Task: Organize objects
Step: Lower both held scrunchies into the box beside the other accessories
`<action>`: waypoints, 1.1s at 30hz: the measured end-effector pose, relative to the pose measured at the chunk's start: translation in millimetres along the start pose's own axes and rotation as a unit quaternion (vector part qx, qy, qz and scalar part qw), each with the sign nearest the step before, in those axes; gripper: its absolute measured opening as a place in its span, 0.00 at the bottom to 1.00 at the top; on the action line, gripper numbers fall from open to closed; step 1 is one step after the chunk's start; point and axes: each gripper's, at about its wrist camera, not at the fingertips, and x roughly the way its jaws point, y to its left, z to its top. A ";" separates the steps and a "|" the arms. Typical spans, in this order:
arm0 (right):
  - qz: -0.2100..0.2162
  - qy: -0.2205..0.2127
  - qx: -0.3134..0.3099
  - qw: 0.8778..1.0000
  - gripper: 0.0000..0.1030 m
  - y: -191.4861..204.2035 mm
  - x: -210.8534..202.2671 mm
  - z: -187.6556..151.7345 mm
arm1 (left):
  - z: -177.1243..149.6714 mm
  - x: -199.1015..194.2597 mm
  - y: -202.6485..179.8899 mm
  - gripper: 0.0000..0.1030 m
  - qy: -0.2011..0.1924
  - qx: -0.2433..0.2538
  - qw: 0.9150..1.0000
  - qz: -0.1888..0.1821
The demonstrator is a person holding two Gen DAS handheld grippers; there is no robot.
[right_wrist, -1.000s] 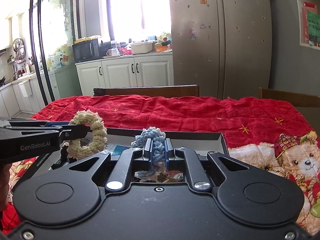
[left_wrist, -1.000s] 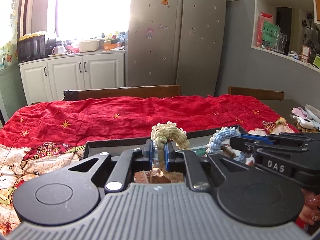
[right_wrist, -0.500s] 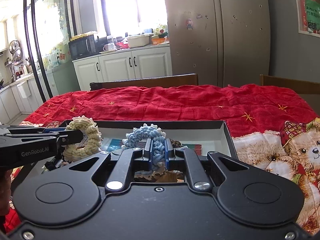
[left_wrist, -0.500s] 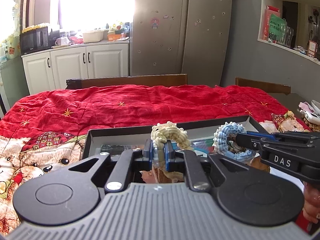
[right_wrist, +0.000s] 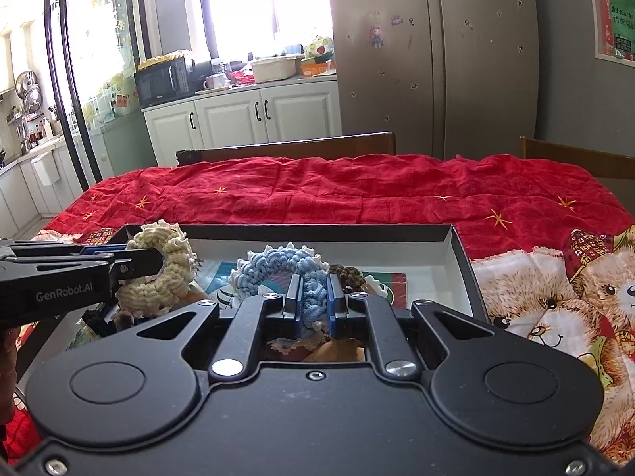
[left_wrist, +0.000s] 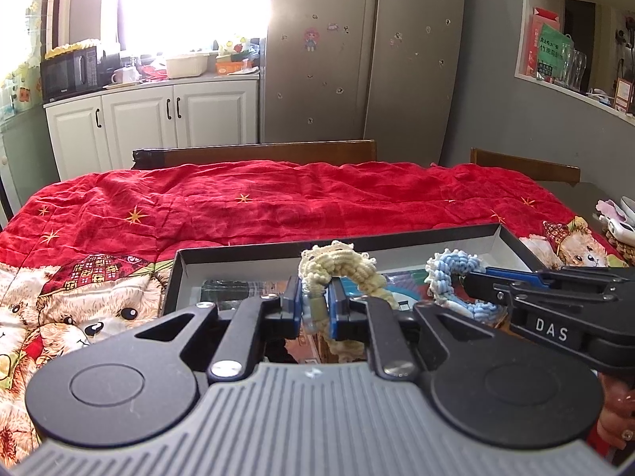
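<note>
The left claw (left_wrist: 315, 303) gripped a cream crocheted ring (left_wrist: 341, 267) and the right claw (right_wrist: 313, 303) a blue one (right_wrist: 283, 263), both above the black box (right_wrist: 462, 261).

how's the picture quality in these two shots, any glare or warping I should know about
Left wrist view: the window is blown out white, and the fridge bows from fisheye warping. Right wrist view: the window glares less, the door frame curves, and the blue ring in the right tool looks sharp.
</note>
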 end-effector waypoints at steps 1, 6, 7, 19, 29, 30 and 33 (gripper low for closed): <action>-0.001 0.001 0.000 1.000 0.11 0.1 0.4 -0.5 | -0.1 -0.4 -0.3 0.17 0.000 0.001 1.000 0.000; -0.001 0.005 -0.002 1.000 0.11 0.8 1.5 -1.7 | 0.1 -0.4 -0.9 0.28 0.000 0.002 1.000 0.001; 0.000 0.006 -0.003 1.000 0.11 1.2 1.6 -1.5 | 0.0 -0.3 -0.9 0.31 0.000 0.002 1.000 0.001; 0.000 0.011 -0.007 1.000 0.12 1.8 1.4 -2.8 | -1.9 1.5 -3.7 0.38 0.007 0.008 1.000 0.003; -0.001 0.009 -0.003 1.000 0.15 0.0 1.4 -2.6 | -2.1 1.5 -3.3 0.44 0.008 0.007 1.000 0.004; -0.001 0.007 -0.002 1.000 0.16 -0.4 0.9 -2.4 | -1.8 1.1 -3.3 0.46 0.007 0.006 1.000 0.004; 0.000 0.001 0.000 1.000 0.16 -1.6 -1.9 -1.2 | -1.0 -1.4 -3.3 0.55 0.003 0.006 1.000 0.004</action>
